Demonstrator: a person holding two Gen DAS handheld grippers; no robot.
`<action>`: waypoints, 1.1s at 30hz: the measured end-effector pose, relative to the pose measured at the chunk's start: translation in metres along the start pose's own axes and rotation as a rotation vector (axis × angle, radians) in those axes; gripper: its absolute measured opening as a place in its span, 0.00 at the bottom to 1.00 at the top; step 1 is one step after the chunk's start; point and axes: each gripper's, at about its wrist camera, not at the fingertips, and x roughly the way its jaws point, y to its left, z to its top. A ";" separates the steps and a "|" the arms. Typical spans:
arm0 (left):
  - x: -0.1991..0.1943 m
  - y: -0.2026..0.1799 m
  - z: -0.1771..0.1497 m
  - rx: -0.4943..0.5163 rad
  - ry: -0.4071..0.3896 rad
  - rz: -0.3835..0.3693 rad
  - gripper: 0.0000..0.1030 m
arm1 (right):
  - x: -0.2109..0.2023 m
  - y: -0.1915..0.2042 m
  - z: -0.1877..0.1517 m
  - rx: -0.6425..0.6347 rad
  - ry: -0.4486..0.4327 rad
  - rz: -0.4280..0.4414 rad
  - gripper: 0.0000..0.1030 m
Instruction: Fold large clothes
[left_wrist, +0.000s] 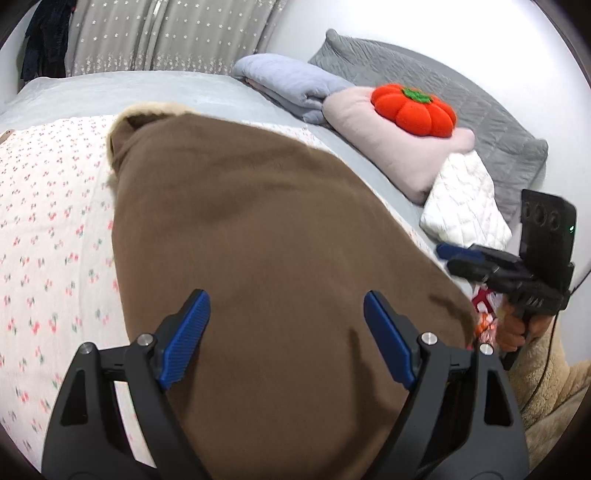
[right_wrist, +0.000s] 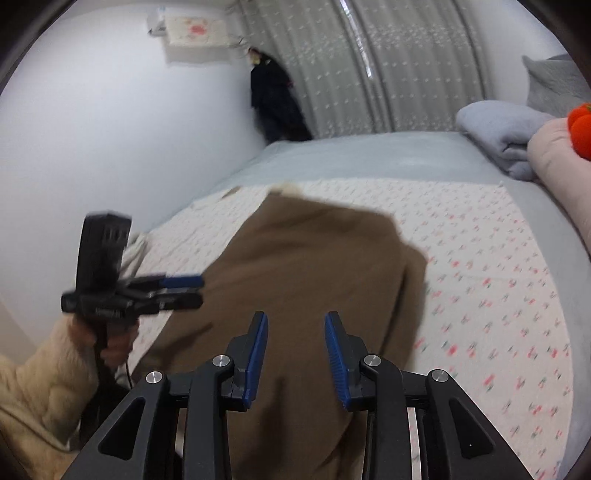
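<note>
Brown garment (left_wrist: 266, 236) amid floral sheet (left_wrist: 55, 206), pumpkin cushion (left_wrist: 413, 110)

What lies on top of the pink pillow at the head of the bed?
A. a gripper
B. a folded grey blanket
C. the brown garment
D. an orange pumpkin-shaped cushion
D: the orange pumpkin cushion rests on the pink pillow, apart from the brown garment.

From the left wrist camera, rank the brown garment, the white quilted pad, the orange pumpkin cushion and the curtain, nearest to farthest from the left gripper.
1. Brown garment, right under the left gripper.
2. White quilted pad, right.
3. Orange pumpkin cushion, upper right.
4. Curtain, far wall.
</note>
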 end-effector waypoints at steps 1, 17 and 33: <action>-0.002 -0.004 -0.008 0.024 0.000 0.022 0.83 | 0.006 0.001 -0.009 0.000 0.029 -0.005 0.32; -0.049 -0.049 -0.053 -0.099 0.001 0.293 0.88 | -0.008 0.030 -0.033 0.123 0.084 -0.275 0.67; -0.094 -0.100 -0.092 -0.160 0.011 0.523 0.94 | -0.079 0.066 -0.064 0.215 0.029 -0.369 0.81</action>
